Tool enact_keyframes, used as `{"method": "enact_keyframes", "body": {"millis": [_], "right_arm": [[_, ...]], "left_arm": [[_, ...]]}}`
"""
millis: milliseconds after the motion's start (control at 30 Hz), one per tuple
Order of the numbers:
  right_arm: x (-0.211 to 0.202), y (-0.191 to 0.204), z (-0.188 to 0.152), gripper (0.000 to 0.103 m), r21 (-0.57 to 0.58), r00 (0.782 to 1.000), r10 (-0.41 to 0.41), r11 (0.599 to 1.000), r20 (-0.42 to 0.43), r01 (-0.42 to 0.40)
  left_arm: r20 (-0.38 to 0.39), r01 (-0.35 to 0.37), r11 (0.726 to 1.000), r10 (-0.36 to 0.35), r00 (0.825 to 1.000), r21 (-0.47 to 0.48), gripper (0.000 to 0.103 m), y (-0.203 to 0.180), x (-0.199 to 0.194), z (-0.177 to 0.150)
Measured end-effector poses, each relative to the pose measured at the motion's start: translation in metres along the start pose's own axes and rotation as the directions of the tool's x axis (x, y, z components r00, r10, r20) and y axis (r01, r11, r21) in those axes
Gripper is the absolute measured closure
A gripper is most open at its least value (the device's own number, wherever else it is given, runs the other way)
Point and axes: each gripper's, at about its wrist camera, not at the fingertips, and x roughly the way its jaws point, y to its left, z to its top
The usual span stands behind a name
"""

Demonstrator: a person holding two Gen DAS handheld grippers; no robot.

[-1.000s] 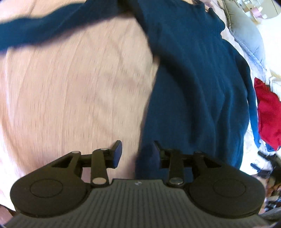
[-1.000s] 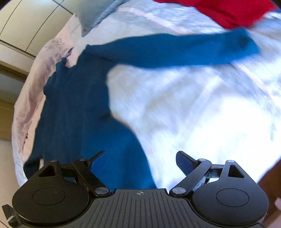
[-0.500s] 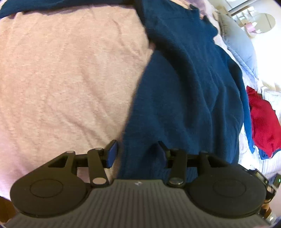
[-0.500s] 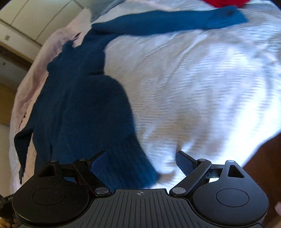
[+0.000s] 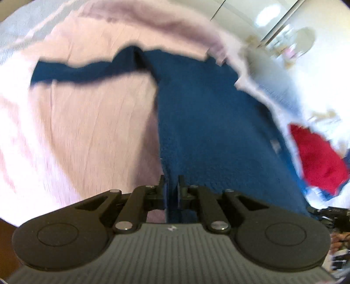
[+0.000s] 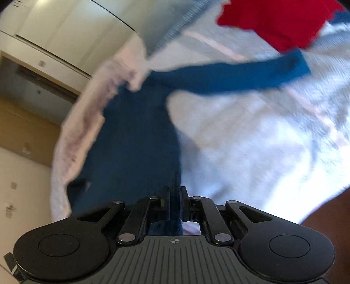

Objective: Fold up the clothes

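Note:
A dark blue knit sweater (image 5: 210, 122) lies spread on a bed, its body running away from me and one sleeve stretched out to the left. My left gripper (image 5: 171, 185) is shut on the sweater's near hem at its left corner. In the right wrist view the same sweater (image 6: 135, 139) shows with its other sleeve reaching right toward a red garment. My right gripper (image 6: 175, 194) is shut on the hem at its right corner. Both views are blurred.
A pink blanket (image 5: 87, 122) covers the bed's left part and a white ribbed cover (image 6: 251, 139) the right. A red garment (image 5: 317, 157) lies at the right; it also shows in the right wrist view (image 6: 275, 19). Cabinets (image 6: 65, 32) stand behind the bed.
Both grippers were open above the hem. They have now closed on the sweater's hem, one at each corner, and the views have tilted up toward the far end of the bed.

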Motion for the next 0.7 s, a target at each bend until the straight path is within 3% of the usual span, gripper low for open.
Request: {"method": "enact_keyframes", "body": {"millis": [67,167,267,300,333,367,400,467,533,600,700], "right_arm": [[-0.003,-0.003,0.0,0.097,-0.001,1.0,-0.027,1.0,-0.001,0.027],[0.03,-0.003,-0.01,0.097,-0.043,0.985,-0.154,0.988,-0.072,0.151],[0.048,0.003,-0.015,0.095,-0.103,0.963,-0.243,0.967,-0.119,0.231],[0.048,0.008,-0.013,0.082,-0.126,0.956,-0.265,0.96,-0.129,0.249],[0.048,0.012,-0.01,0.061,-0.144,0.946,-0.295,0.95,-0.133,0.276],[0.044,0.015,-0.005,0.052,-0.146,0.94,-0.32,0.942,-0.117,0.303],[0.04,0.019,0.001,0.044,-0.141,0.937,-0.338,0.935,-0.088,0.325],[0.031,0.025,0.013,0.043,-0.116,0.93,-0.366,0.926,-0.031,0.36],[0.028,0.029,0.027,0.042,-0.057,0.931,-0.365,0.929,0.011,0.365],[0.033,0.033,0.04,0.042,0.008,0.941,-0.336,0.942,0.023,0.336],[0.047,0.048,0.052,0.042,0.074,0.956,-0.293,0.954,0.02,0.291]], "left_arm": [[-0.046,-0.06,0.998,0.06,0.997,-0.003,0.096,-0.003,0.028,-0.018],[-0.117,-0.16,0.987,0.161,0.98,0.013,0.093,0.006,0.052,-0.039],[-0.124,-0.171,0.985,0.169,0.978,-0.006,0.086,0.025,0.028,-0.046],[-0.106,-0.183,0.983,0.18,0.978,-0.02,0.086,0.03,0.019,-0.041],[-0.088,-0.196,0.98,0.192,0.977,-0.034,0.084,0.035,0.01,-0.035],[-0.069,-0.207,0.977,0.204,0.977,-0.048,0.081,0.04,0.001,-0.03],[-0.051,-0.219,0.974,0.216,0.975,-0.063,0.075,0.045,-0.008,-0.025],[0.011,-0.224,0.963,0.228,0.974,-0.149,0.066,0.064,-0.023,-0.009],[0.077,-0.227,0.935,0.257,0.963,-0.274,0.054,0.09,-0.028,0.013],[0.116,-0.209,0.896,0.273,0.955,-0.391,0.054,0.116,-0.024,0.033],[0.164,-0.159,0.811,0.298,0.94,-0.564,0.054,0.157,-0.007,0.069]]}}
